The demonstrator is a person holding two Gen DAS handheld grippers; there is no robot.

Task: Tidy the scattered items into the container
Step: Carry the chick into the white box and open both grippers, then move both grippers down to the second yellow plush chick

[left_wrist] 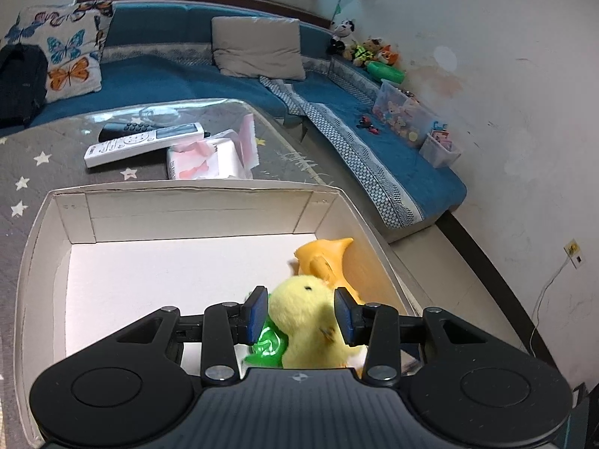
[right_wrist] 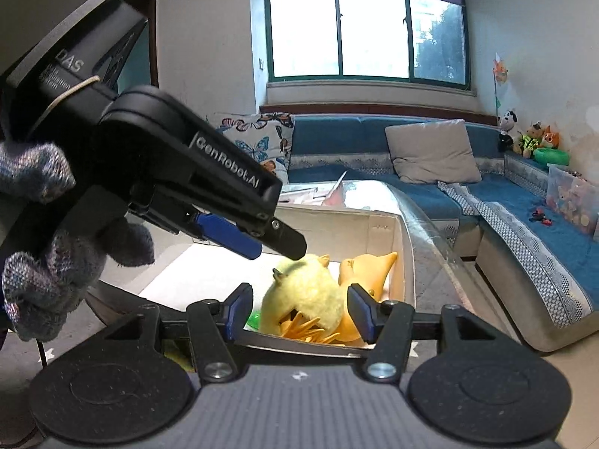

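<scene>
A yellow plush chick (left_wrist: 310, 321) lies in the near right corner of a white cardboard box (left_wrist: 187, 220), next to an orange plastic toy (left_wrist: 325, 258) and a green item (left_wrist: 267, 348). My left gripper (left_wrist: 301, 314) is open, its blue pads on either side of the chick just above it. In the right wrist view the chick (right_wrist: 303, 295), the orange toy (right_wrist: 367, 265) and the box (right_wrist: 406, 262) show too. My right gripper (right_wrist: 299, 312) is open and empty over the box's near edge. The left gripper (right_wrist: 277, 245) reaches in from the left above the chick.
Behind the box on the star-patterned table lie a white remote (left_wrist: 142, 142), a black remote (left_wrist: 123, 129) and a torn pink-and-white tissue pack (left_wrist: 213, 157). A blue sofa (left_wrist: 337, 104) with cushions, plush toys and clear bins runs along the wall.
</scene>
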